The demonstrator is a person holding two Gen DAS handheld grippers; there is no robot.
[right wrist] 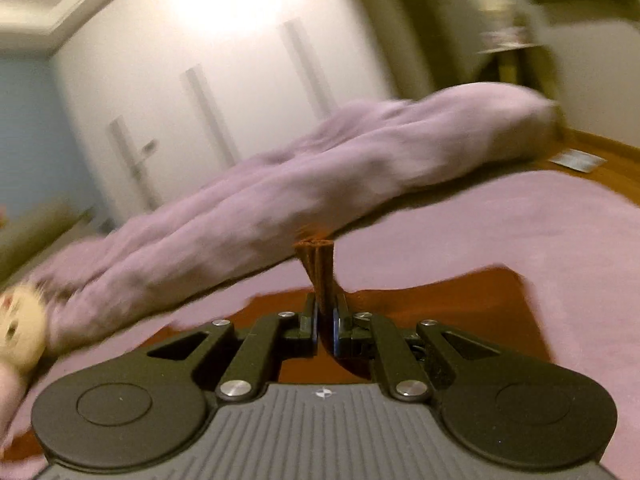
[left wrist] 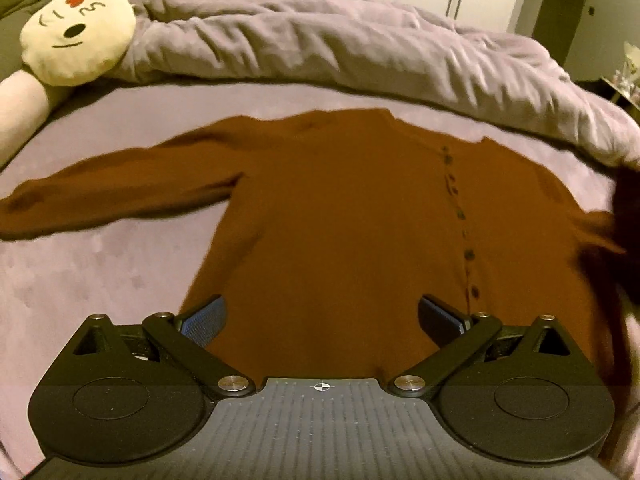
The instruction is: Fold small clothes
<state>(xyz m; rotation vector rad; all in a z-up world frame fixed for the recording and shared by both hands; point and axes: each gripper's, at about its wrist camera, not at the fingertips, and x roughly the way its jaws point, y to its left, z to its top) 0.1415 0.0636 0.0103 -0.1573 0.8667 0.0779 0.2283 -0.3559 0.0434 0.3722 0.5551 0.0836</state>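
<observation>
Brown cardigan (right wrist: 320, 268) in right claw (right wrist: 327, 330)

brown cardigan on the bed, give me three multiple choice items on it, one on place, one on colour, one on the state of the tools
1. Where does the round face pillow lie relative to the cardigan in the left wrist view?
A. upper left, beyond the spread sleeve
B. on the button row
C. under the hem

2. What colour is the sheet under the cardigan?
A. white
B. pale purple
C. dark green

3. How do the two tools stand?
A. both open
B. left tool shut on the cardigan, right tool open
C. left tool open over the cardigan, right tool shut on a bunch of brown fabric

Answers:
1. A, it sits at the far left corner, off the garment.
2. B, pale purple shows all round the cardigan.
3. C, the left pads stand wide apart; the right pinch a brown fold.
</observation>
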